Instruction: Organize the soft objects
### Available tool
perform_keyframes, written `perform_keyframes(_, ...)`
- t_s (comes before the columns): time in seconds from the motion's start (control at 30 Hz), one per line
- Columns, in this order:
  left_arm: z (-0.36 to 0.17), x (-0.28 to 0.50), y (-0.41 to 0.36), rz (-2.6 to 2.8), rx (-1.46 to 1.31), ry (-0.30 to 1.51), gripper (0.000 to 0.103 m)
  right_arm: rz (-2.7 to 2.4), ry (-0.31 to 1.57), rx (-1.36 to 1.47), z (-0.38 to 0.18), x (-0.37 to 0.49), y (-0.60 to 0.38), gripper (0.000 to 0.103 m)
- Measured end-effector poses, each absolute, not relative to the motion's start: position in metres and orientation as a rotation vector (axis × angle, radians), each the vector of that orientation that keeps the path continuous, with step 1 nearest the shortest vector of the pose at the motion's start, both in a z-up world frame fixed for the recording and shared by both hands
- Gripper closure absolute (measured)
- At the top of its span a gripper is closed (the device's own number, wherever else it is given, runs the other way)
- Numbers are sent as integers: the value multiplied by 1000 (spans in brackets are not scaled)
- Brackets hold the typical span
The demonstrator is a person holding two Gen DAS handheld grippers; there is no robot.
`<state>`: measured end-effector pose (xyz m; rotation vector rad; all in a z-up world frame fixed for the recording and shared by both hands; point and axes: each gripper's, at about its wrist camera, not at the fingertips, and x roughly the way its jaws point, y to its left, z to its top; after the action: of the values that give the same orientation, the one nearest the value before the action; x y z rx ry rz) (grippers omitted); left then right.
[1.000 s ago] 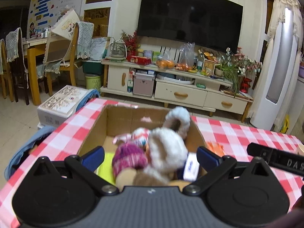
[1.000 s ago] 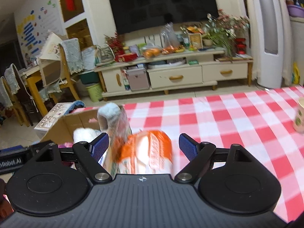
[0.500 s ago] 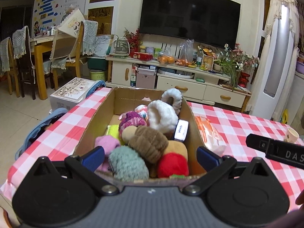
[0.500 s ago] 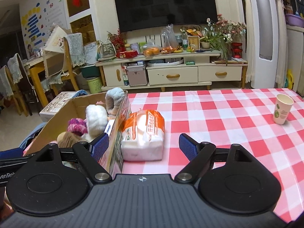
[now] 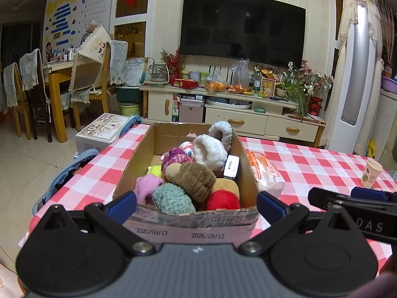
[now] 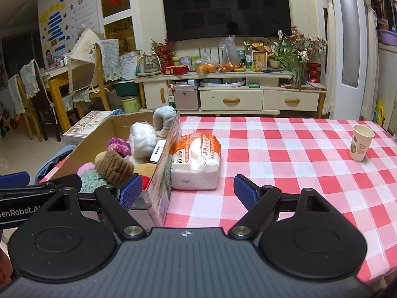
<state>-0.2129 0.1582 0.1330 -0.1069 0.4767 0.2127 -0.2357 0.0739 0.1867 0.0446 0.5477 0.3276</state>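
Both grippers have drawn back from the cardboard box [image 5: 182, 193] since a second ago, when the left one sat low over the soft toys and the right one was close against the tissue pack; now the whole box and its near wall show in the left wrist view. The left gripper [image 5: 196, 206] hangs just before that near wall with its fingers [image 5: 124, 204] spread wide and nothing between them. The right gripper [image 6: 188, 190] is beside the box's near right corner, fingers [image 6: 244, 190] also wide and empty.

Inside the box lie the soft things, heaped together: a brown knitted hat [image 5: 194, 180], a teal knitted piece [image 5: 172, 200], a pink one [image 5: 146, 187], a red one [image 5: 222, 200], a purple knitted hat [image 5: 176, 157] and white fluffy earmuffs [image 5: 211, 146] at the far right. A white tag [image 5: 231, 166] leans on the box's right wall.

Just right of the box, touching its wall, lies the orange-and-white tissue pack [image 6: 198, 160] on the red-checked bench [image 6: 285, 164]. Well to the right of the box stands a paper cup [image 6: 361, 142], upright. Beyond the box, across the floor, are the cream TV cabinet [image 5: 223, 114] and the dark television [image 5: 242, 28].
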Motion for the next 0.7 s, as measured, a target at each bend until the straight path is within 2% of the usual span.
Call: perform_keyframes(0.7,135,-236,158,233,-102,449,1,346,537,7,186,-250,75,2)
